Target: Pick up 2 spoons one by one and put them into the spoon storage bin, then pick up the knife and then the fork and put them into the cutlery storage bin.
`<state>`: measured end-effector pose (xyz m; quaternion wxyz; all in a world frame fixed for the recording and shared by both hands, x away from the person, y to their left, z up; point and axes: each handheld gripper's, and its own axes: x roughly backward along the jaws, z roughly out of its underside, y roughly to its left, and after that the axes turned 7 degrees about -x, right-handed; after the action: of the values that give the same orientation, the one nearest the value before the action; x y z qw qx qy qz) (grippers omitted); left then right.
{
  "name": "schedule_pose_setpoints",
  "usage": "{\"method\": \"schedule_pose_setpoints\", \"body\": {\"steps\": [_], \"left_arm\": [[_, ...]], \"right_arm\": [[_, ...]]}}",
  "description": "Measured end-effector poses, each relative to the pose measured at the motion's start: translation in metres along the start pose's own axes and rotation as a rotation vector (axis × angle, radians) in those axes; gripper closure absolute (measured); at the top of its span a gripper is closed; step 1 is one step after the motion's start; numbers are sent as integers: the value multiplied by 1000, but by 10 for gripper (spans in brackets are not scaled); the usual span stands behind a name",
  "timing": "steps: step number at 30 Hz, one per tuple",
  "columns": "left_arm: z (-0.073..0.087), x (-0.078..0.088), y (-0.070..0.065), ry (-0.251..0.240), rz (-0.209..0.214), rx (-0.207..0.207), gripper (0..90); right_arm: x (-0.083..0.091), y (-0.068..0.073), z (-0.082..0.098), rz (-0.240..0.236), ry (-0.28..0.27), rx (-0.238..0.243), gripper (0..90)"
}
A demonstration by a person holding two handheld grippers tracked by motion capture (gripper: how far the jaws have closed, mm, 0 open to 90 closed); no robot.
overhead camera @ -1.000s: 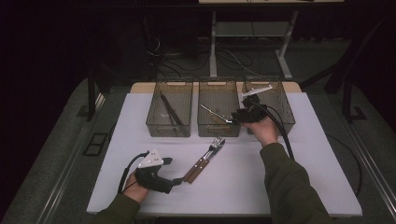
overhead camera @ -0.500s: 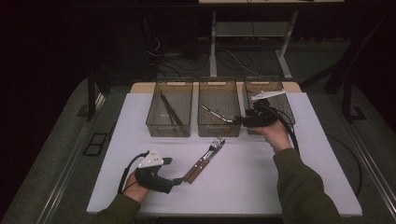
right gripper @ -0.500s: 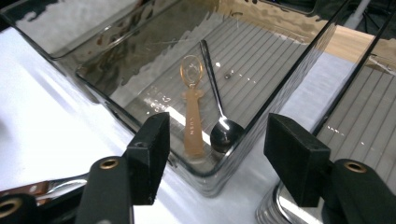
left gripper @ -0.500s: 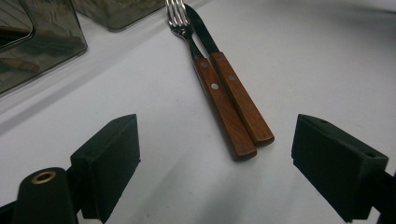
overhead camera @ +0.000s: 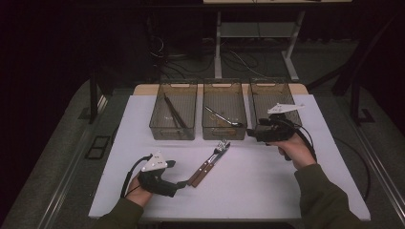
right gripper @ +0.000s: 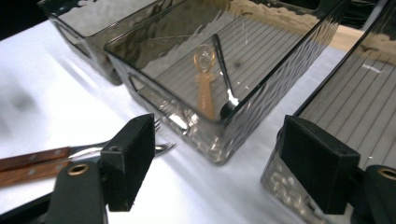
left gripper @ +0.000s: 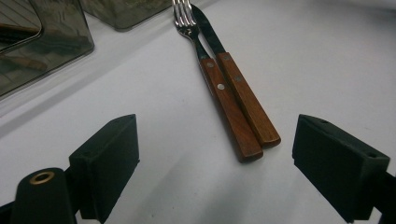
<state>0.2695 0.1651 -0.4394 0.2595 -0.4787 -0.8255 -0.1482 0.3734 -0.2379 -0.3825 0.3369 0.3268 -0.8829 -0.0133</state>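
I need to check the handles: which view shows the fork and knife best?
The left gripper view: the fork and knife lie close, side by side, wooden handles sharp. The high view shows them small; the right gripper view catches handle ends and tines behind a jaw.

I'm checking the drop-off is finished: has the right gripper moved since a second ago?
Yes. The right gripper has moved rightward from the middle bin to the right bin, jaws opening, empty.
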Motion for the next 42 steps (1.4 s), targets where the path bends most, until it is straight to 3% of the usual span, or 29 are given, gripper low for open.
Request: {"method": "schedule_pose_setpoints", "body": {"steps": [5, 15, 31, 42], "left_arm": [[0, 1, 0, -9, -4, 0, 134], [-2, 2, -2, -26, -5, 0, 134], [-4, 0, -5, -35, -57, 16, 134], [-7, -3, -7, -39, -54, 8, 138]], "right_arm": [[7, 0, 17, -5, -4, 4, 202], [29, 0, 53, -1, -37, 8, 185], [57, -4, 101, -26, -78, -4, 182], [62, 3, 122, -27, -32, 40, 168]]}}
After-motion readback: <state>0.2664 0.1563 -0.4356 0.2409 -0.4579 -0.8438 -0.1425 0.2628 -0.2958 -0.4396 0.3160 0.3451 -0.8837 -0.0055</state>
